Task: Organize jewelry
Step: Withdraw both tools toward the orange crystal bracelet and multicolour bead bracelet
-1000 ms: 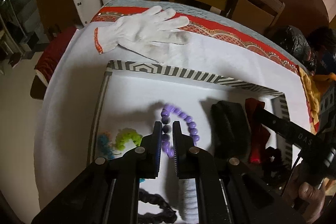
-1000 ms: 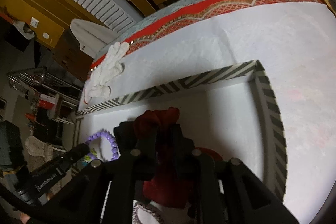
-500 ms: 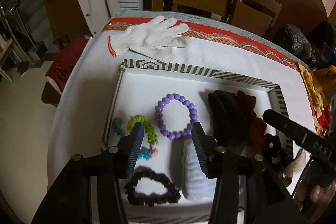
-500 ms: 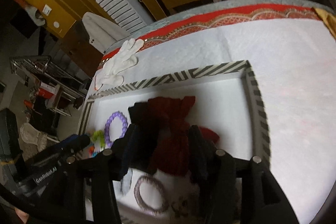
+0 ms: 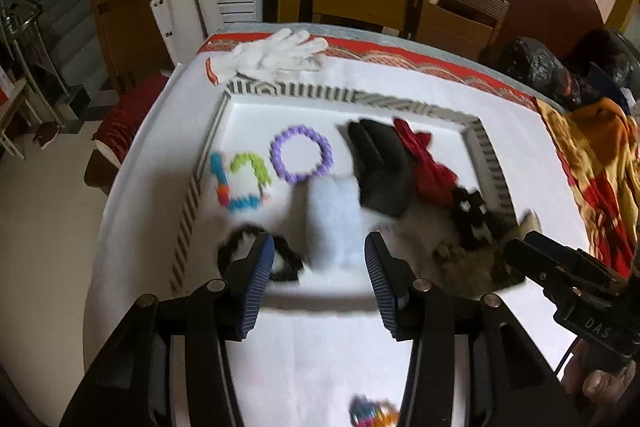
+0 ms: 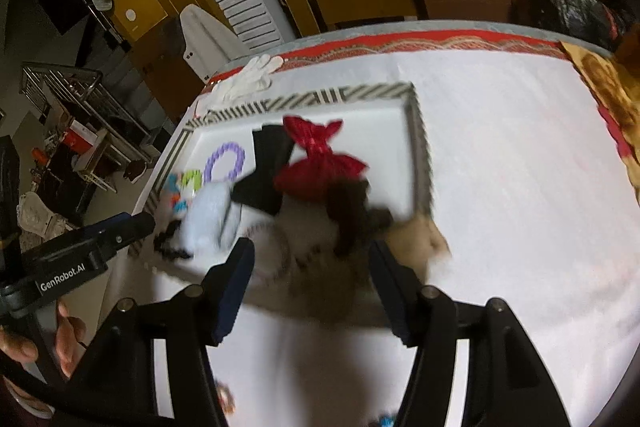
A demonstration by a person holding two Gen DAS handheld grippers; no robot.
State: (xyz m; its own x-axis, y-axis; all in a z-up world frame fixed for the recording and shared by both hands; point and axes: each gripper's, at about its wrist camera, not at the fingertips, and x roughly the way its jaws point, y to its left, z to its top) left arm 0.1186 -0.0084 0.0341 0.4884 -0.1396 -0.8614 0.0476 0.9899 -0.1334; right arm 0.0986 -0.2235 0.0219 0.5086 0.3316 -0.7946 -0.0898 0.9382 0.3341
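A white tray with a striped rim (image 5: 486,151) (image 6: 420,147) holds a purple bead bracelet (image 5: 301,159) (image 6: 225,161), a multicoloured bracelet (image 5: 240,179), a black scrunchie (image 5: 260,253), a pale blue pouch (image 5: 332,219) (image 6: 210,213), a black pouch (image 5: 380,167) (image 6: 268,167) and a red pouch (image 5: 424,163) (image 6: 316,159). My left gripper (image 5: 319,281) is open and empty, held above the tray's near edge. My right gripper (image 6: 312,287) is open and empty, above the tray's near right corner. A small colourful item (image 5: 370,411) lies on the cloth below.
A white glove (image 5: 276,55) (image 6: 244,79) lies beyond the tray on the white cloth. Wooden chairs (image 5: 452,7) stand behind the table. A patterned yellow cloth (image 5: 592,155) lies at the right. A brown fuzzy item (image 6: 416,239) sits at the tray's near right corner.
Both grippers opened, releasing the purple bracelet and the red pouch, then pulled back and up from the tray. The whole tray now shows.
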